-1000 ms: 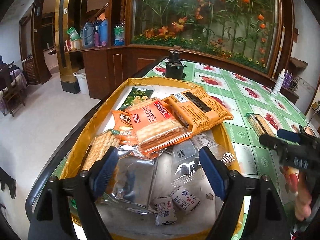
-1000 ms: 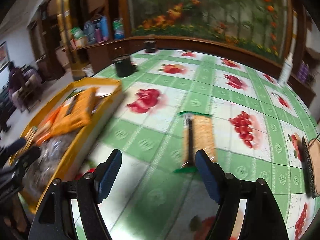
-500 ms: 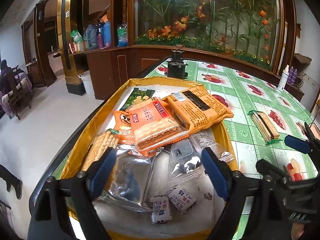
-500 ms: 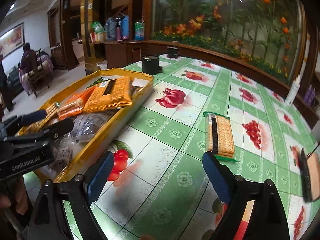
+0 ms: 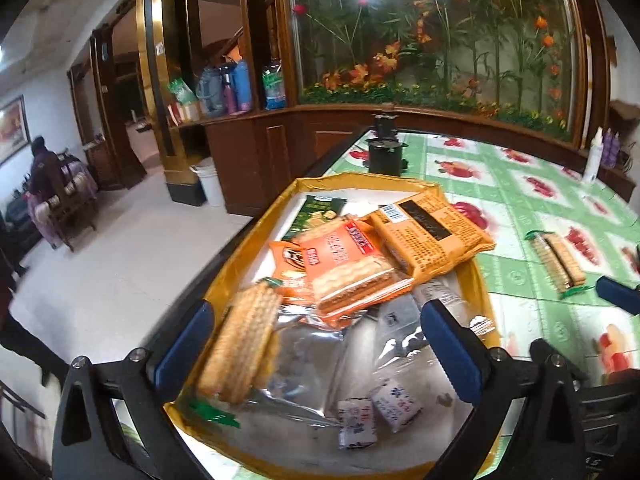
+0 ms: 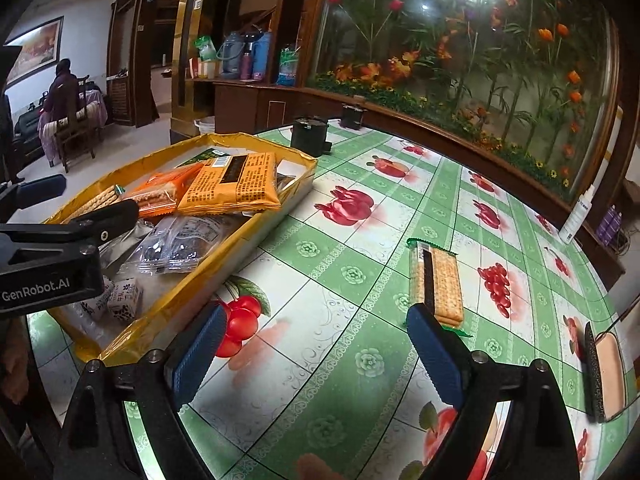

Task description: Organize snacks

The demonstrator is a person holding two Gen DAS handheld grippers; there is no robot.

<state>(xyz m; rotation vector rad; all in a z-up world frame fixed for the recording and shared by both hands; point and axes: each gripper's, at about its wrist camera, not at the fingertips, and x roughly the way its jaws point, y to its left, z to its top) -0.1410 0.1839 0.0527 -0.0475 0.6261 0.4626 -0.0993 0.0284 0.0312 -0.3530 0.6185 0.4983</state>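
Most snacks already lie in the yellow tray [image 5: 478, 280] at the left of the worktop [image 6: 360, 240]; one cracker pack [image 6: 436, 280] is left outside, on the cloth to its right, near the right tool [image 6: 316, 356]. The left tool [image 5: 316, 344] hovers over the tray, its jaws opening on nothing; the right tool's are apart and empty. Compared with one second ago, both tools are wider, and the cracker stack [image 5: 244, 340] in the tray now looks nearer.
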